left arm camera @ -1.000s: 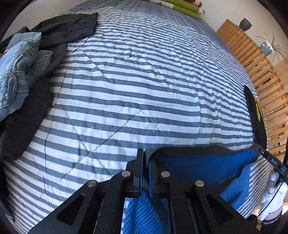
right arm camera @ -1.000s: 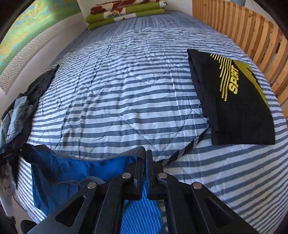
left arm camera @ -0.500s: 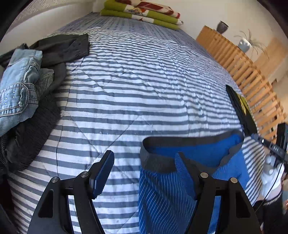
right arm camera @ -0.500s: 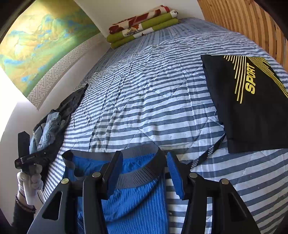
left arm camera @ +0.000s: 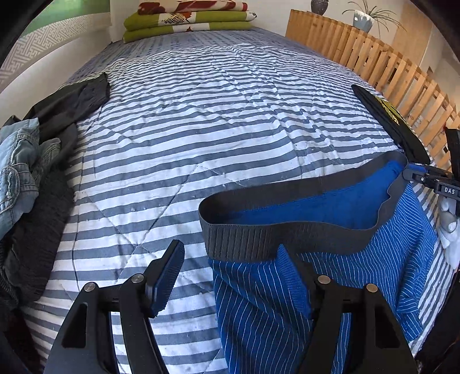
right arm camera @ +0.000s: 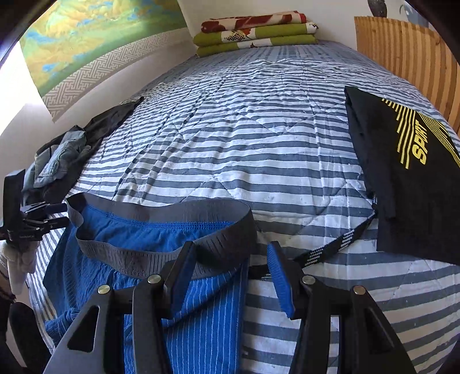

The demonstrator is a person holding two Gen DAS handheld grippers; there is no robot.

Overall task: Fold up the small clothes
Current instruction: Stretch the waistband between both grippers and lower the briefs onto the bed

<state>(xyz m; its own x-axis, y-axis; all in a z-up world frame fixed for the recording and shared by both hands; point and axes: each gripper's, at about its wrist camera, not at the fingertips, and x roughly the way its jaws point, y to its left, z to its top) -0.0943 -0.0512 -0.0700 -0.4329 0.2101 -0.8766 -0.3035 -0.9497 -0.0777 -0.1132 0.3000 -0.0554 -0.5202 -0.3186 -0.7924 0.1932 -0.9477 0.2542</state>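
Observation:
Blue pinstriped shorts (left arm camera: 359, 259) with a grey waistband (left arm camera: 244, 241) lie flat on the striped quilt (left arm camera: 201, 129), waist open toward the far end of the bed. My left gripper (left arm camera: 230, 276) stands over the waistband's left corner with its jaws closing. The corner lies between the pads, and neither pad presses on it. In the right wrist view the same shorts (right arm camera: 201, 316) show. My right gripper (right arm camera: 230, 276) is open astride the waistband's (right arm camera: 224, 247) right corner, its pads clear of the cloth.
A folded black shirt (right arm camera: 402, 178) with yellow print lies at the right, a black-and-white cord (right arm camera: 336, 244) trailing from it. A heap of jeans and dark clothes (left arm camera: 28, 161) sits at the left edge. Folded blankets (left arm camera: 187, 23) are at the head, and a wooden slatted rail (left arm camera: 373, 63) runs along the right.
Both grippers were shut on the shorts' waistband a second ago. They have opened and let it go, and the waistband now rests on the quilt.

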